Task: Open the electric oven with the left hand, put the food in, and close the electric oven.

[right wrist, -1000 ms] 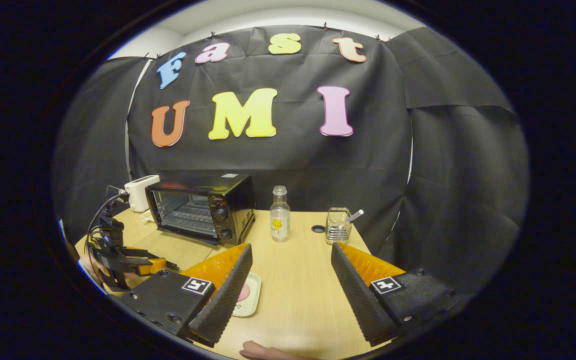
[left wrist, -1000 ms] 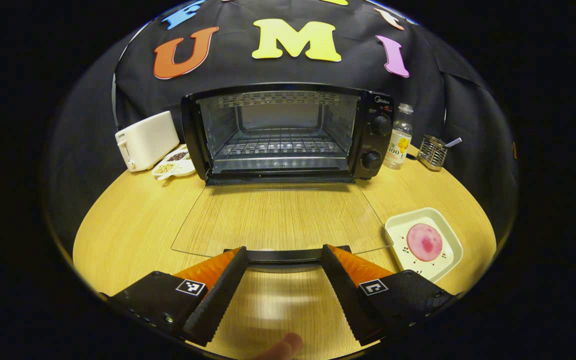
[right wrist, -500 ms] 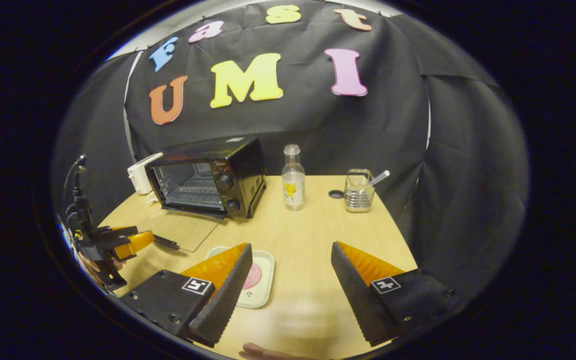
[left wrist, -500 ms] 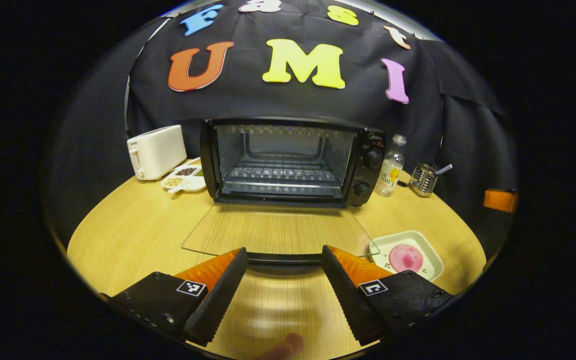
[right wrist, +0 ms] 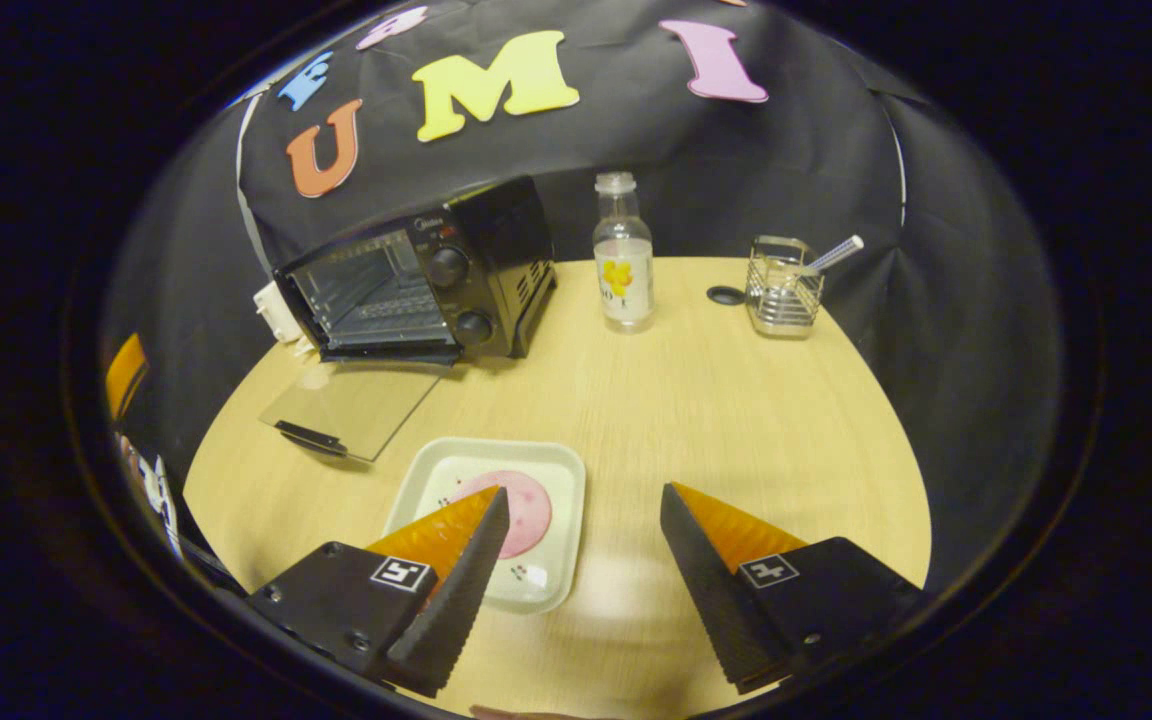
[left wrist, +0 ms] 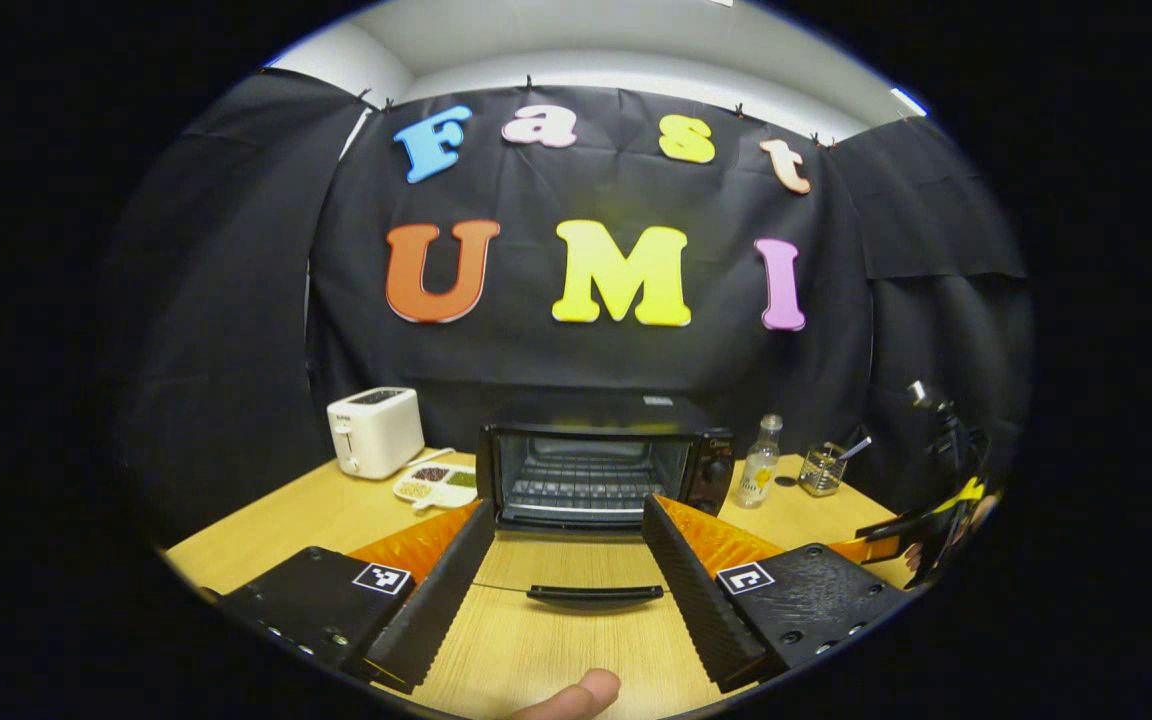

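Table: we see a round light wooden table [right wrist: 736, 400].
Oven: our black electric oven [right wrist: 416, 280] stands at the back, its glass door [right wrist: 351, 405] flat open.
Tray: a white square tray [right wrist: 556, 500] holds the pink round food [right wrist: 521, 505].
Left claw [left wrist: 568, 545]: fingers apart, holding nothing.
Right claw [right wrist: 584, 520]: fingers apart above the tray.

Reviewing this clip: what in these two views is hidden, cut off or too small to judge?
- Tray, right gripper view: near left corner hidden behind the right gripper's finger; part of the pink food covered too.
- Oven, left gripper view: too small to read its knobs; the left gripper's fingers cover the ends of the open door.
- Toaster, right gripper view: mostly hidden behind the oven.
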The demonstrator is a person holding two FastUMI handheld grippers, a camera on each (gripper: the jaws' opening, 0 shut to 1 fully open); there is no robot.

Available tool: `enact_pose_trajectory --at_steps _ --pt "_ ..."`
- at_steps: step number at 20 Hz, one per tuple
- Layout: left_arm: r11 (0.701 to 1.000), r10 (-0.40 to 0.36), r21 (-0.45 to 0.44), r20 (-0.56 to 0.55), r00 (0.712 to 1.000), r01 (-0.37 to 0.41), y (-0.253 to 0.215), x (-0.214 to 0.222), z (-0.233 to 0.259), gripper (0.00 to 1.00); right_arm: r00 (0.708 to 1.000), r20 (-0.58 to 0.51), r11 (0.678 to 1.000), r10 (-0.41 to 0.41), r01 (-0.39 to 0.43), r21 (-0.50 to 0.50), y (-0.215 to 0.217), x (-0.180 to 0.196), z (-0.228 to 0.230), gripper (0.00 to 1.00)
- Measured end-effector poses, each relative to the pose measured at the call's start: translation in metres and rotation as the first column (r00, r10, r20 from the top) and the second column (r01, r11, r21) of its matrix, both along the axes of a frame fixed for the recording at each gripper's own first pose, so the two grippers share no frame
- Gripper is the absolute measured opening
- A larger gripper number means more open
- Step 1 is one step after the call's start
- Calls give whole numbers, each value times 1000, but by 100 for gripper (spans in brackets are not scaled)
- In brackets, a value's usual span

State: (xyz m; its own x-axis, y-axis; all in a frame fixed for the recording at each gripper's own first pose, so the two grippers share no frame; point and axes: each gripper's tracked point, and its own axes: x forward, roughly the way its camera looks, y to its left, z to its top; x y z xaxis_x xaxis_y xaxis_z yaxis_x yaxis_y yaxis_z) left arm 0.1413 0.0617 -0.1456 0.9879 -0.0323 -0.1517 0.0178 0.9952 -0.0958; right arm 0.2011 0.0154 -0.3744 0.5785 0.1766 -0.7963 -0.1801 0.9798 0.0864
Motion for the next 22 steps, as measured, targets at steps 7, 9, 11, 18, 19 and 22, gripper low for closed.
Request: enact_pose_trajectory --at_steps 7,9,11,18,19,22 --pt "1000 16 16 60 998 -17 13 -45 28 95 993 -113 1000 14 -12 12 7 1 -35 70" --pt "1000 9 14 60 998 -10 14 -48 26 95 988 -156 1000 20 -17 25 12 -4 -43 61" --pt "1000 18 23 54 998 -19 19 -50 23 95 983 -184 999 26 -17 49 17 -8 -49 41" --pt "999 49 10 38 998 -49 37 -57 19 95 967 -253 989 6 32 146 14 -3 -55 5" --pt "998 57 10 38 998 -58 40 -59 19 95 963 -269 982 4 47 183 14 -2 -55 4" --pt "996 81 22 36 996 -82 52 -70 19 95 953 -302 956 4 86 282 16 -2 -56 4"
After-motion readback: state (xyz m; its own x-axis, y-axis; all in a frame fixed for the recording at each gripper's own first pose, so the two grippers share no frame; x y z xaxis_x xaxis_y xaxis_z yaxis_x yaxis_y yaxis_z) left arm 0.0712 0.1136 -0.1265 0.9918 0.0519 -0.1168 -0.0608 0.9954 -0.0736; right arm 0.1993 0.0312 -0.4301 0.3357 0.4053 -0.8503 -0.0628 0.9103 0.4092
